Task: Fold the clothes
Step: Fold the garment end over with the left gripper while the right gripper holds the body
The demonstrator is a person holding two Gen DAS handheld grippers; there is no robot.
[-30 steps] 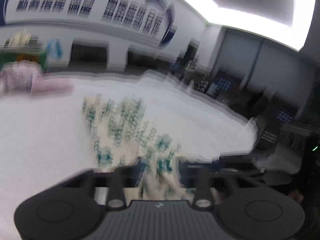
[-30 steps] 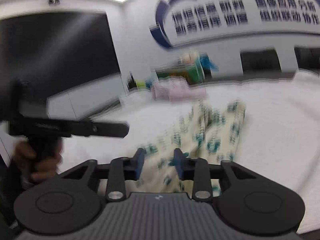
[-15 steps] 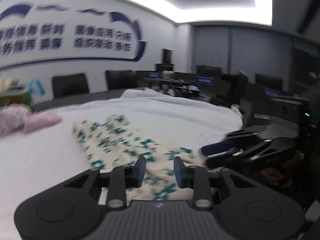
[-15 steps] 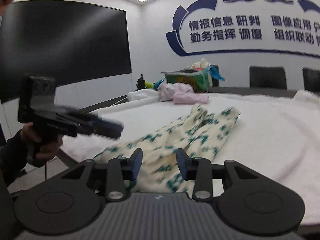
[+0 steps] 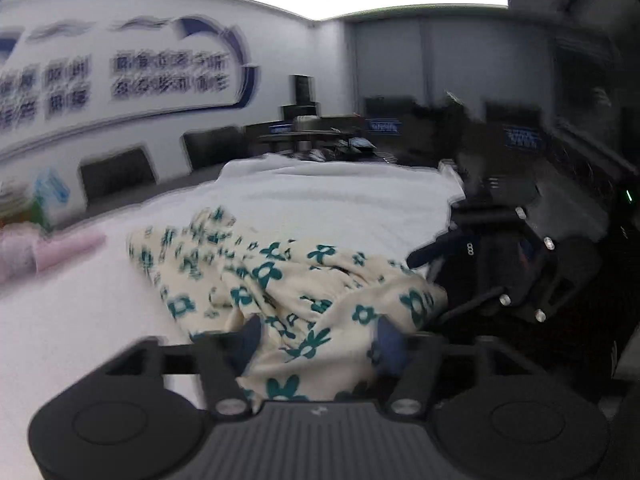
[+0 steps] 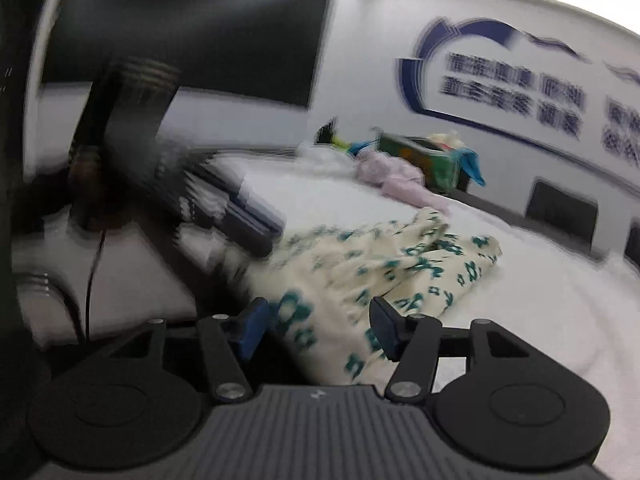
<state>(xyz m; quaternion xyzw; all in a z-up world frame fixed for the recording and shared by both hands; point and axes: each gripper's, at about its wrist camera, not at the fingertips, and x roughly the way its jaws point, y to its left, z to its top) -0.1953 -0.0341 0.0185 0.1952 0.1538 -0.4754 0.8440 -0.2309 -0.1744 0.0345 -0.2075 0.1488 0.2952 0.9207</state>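
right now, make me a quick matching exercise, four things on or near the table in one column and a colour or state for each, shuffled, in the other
Things:
1. floral garment
2. left gripper
3. folded pink cloth
4. box behind the pink cloth

Colours or states:
A. green, with clothes spilling over its rim
B. cream with teal flowers, lying rumpled on the white table cover
C. open, with fabric between its blue pads
D. pale pink, at the far end of the table

Pairs: 1-B, 2-C, 3-D, 4-A
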